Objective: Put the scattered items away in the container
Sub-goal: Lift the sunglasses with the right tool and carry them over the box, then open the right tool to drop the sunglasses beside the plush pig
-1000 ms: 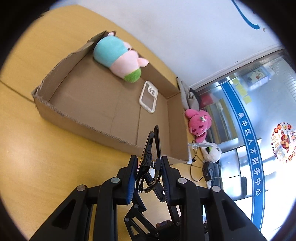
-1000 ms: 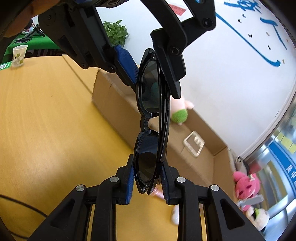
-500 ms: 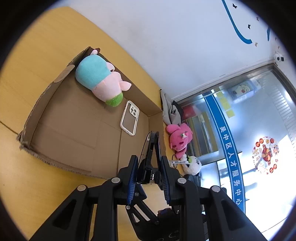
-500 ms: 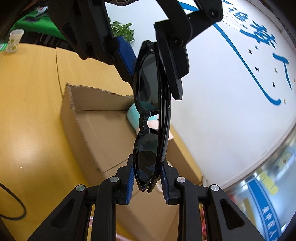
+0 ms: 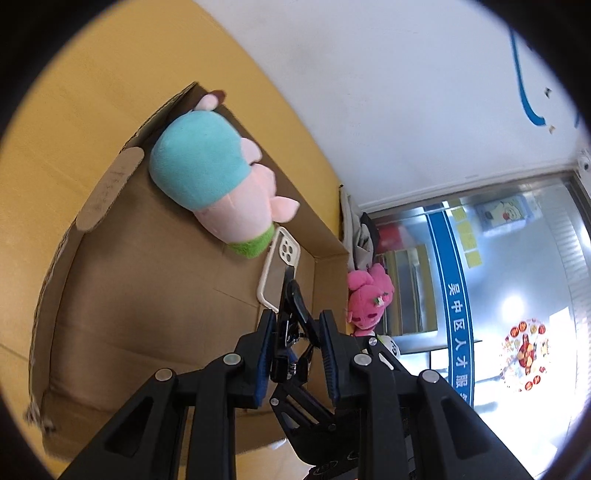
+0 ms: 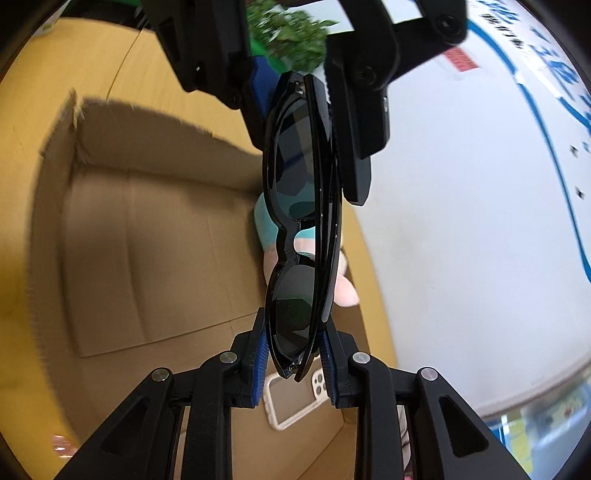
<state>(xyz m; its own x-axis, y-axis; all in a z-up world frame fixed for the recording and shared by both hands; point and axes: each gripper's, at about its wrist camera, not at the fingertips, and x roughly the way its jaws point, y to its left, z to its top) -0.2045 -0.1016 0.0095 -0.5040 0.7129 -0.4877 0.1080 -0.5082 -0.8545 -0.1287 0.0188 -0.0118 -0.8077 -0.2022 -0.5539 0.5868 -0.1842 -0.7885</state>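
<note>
Folded black sunglasses (image 6: pixel 303 221) are held at both ends over an open cardboard box (image 5: pixel 147 288). My right gripper (image 6: pixel 295 354) is shut on their near end. My left gripper (image 5: pixel 293 336), seen from the front in the right wrist view (image 6: pixel 306 96), is shut on the far end; the sunglasses (image 5: pixel 291 310) show edge-on between its blue pads. Inside the box lie a teal, pink and green plush toy (image 5: pixel 214 184) and a white phone case (image 5: pixel 277 273), which also shows in the right wrist view (image 6: pixel 295 398).
The box sits on a yellow wooden table (image 5: pixel 74 110) near a white wall (image 5: pixel 369 92). A pink plush doll (image 5: pixel 369 299) and a white toy stand beyond the box's far end. A green plant (image 6: pixel 288 33) is behind the left gripper.
Both grippers have carried the sunglasses from the box's outer side to above its inside. The plush and phone case now appear closer below.
</note>
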